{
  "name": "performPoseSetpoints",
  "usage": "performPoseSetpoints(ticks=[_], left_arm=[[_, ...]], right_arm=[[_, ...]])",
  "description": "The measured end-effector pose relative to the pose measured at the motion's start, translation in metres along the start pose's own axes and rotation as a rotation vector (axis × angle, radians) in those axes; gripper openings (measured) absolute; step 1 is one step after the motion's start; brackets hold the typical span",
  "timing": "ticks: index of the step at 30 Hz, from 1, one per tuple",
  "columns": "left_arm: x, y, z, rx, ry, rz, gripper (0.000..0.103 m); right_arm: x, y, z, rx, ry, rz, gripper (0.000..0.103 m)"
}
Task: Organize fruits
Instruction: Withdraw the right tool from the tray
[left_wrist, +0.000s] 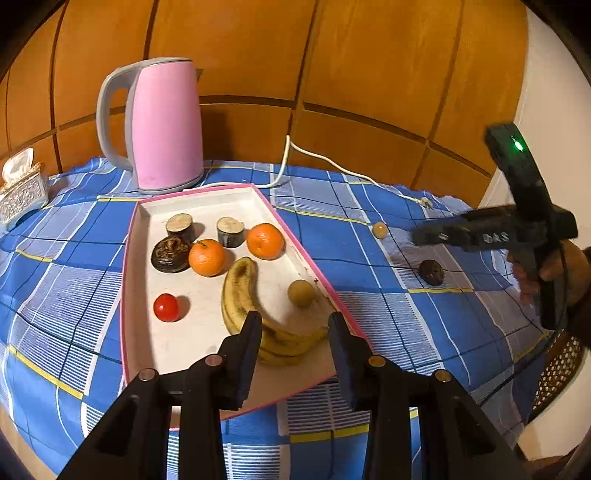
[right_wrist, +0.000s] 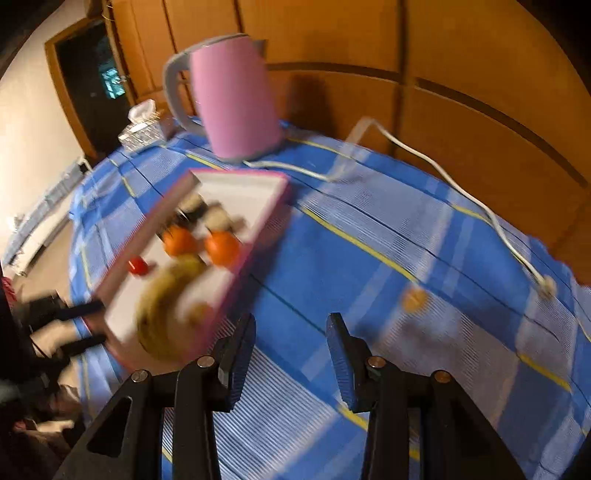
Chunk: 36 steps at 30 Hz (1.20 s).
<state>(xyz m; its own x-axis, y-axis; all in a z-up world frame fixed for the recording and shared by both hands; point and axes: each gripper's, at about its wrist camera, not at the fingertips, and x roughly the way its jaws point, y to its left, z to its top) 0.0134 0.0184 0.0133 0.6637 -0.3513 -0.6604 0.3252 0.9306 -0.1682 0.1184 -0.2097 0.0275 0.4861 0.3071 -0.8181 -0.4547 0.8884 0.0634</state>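
A white tray with a pink rim (left_wrist: 140, 236) holds two oranges (left_wrist: 207, 257), a banana bunch (left_wrist: 240, 291), a red tomato (left_wrist: 166, 307), a tan round fruit (left_wrist: 301, 292), a dark fruit (left_wrist: 170, 254) and two cut stalk pieces (left_wrist: 180, 226). My left gripper (left_wrist: 293, 325) hovers open over the tray's near end, above the bananas, gripping nothing. On the cloth right of the tray lie a small yellow fruit (left_wrist: 379, 229) and a dark fruit (left_wrist: 431, 272). My right gripper (right_wrist: 291, 328) is open and empty over bare cloth; the yellow fruit (right_wrist: 415, 299) lies ahead to its right. That view is blurred.
A pink kettle (left_wrist: 166, 125) stands behind the tray, its white cord (left_wrist: 332, 164) trailing right across the blue checked cloth (left_wrist: 369, 332). A tissue box (left_wrist: 22, 188) sits far left. Wooden panels back the table. A hand (left_wrist: 554, 269) holds the right gripper (left_wrist: 419, 236).
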Motion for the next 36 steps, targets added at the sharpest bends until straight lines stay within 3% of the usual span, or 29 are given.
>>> performPoseSetpoints(ticks=[9, 16, 24, 27, 36], left_arm=[[0.003, -0.023, -0.003, 0.058, 0.020, -0.017, 0.039], [0.010, -0.043, 0.003, 0.090, 0.046, -0.055, 0.040], [0.031, -0.077, 0.020, 0.138, 0.092, -0.104, 0.040], [0.042, -0.087, 0.029, 0.120, 0.117, -0.128, 0.040], [0.089, -0.117, 0.061, 0.119, 0.193, -0.138, 0.040]], right_arm=[[-0.048, -0.080, -0.056, 0.109, 0.021, -0.189, 0.040], [-0.065, -0.145, -0.082, 0.173, 0.015, -0.459, 0.040], [-0.063, -0.193, -0.097, 0.392, 0.041, -0.445, 0.040], [-0.060, -0.198, -0.099, 0.412, 0.062, -0.461, 0.040], [-0.072, -0.197, -0.097, 0.431, -0.003, -0.437, 0.040]])
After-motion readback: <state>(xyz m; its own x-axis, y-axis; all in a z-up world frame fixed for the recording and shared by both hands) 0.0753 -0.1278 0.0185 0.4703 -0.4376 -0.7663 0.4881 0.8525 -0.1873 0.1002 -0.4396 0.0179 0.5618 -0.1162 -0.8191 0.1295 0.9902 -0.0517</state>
